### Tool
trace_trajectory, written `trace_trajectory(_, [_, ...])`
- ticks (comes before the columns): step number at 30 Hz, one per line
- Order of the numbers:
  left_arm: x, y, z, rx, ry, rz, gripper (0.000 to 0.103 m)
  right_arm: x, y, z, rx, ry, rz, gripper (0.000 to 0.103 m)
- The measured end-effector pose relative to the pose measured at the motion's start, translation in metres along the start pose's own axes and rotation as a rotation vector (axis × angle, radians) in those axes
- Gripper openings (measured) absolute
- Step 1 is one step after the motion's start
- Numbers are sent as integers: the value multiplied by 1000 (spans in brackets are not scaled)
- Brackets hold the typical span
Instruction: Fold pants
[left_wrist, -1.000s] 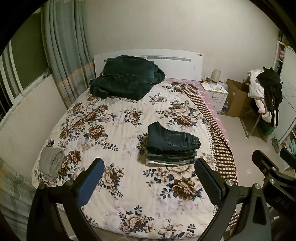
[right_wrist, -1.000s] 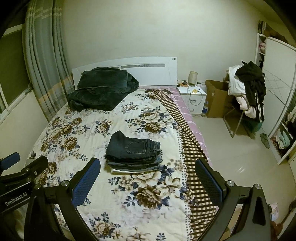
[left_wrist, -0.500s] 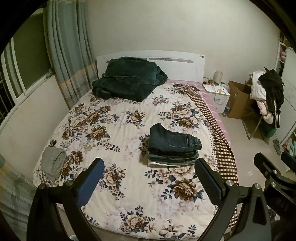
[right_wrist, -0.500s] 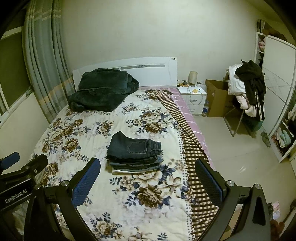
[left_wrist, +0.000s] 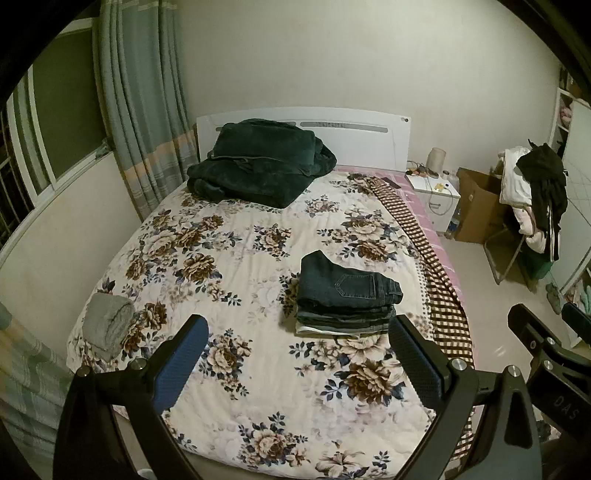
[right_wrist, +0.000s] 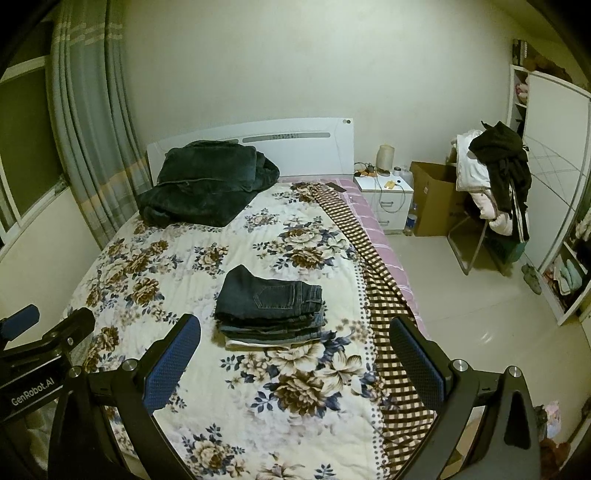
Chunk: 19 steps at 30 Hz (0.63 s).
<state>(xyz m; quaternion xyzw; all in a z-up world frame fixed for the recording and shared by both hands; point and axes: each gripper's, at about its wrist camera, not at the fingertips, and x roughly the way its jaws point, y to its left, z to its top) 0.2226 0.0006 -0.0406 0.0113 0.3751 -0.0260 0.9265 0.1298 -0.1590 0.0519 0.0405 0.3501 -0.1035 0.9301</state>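
You are holding both tools out over the foot of the bed (left_wrist: 229, 236), and each is standing wide apart with nothing between its pads: the left gripper (left_wrist: 295, 363) and the right gripper (right_wrist: 295, 360) are both empty and well clear of the cloth. The stack of folded pants (left_wrist: 345, 295) is sitting on the floral quilt, toward the right half of the bed and nearer its foot than the headboard (left_wrist: 369, 127), well apart from the dark green blanket (left_wrist: 258, 160). The risk from here looks to be the pile itself: it is several layers high with uneven edges, so if you are reaching in low or nudging one side, you are likely shearing the layers or tipping the top pair off. Its long axis is running across the bed, left to right, with the rounded fold toward the bed's middle and the waistband and pocket end pointing at the checkered border (right_wrist: 380, 306).
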Motion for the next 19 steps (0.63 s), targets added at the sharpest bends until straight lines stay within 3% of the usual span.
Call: trace_trajectory(19, [-8, 0, 0, -11, -18, 17, 100, -4, 2, -1, 3, 1, -3, 103])
